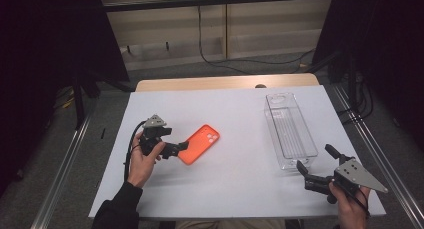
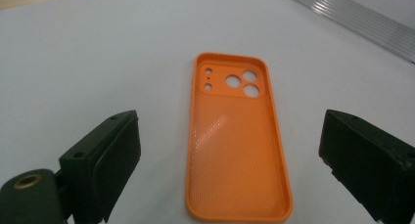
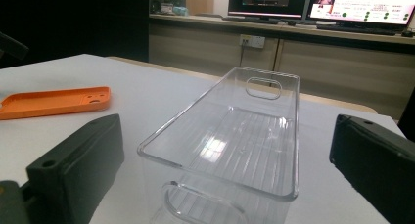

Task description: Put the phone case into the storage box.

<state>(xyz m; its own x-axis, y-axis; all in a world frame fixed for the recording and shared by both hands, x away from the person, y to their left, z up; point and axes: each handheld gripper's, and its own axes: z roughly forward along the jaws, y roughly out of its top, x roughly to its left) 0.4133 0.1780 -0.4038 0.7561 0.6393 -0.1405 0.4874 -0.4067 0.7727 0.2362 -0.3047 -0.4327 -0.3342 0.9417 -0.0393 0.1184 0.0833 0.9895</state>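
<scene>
Plainly, orange phone case [image 2: 235, 141] between open left tongs [image 2: 235, 160]

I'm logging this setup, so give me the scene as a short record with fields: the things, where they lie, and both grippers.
surface: white table top
phone case: orange phone case, lying flat, inside up, camera cutouts at far end
bin: clear plastic bin, empty, right side of table
left gripper: open, at the case's near end, jaws off it
right gripper: open, facing the bin's near end
</scene>
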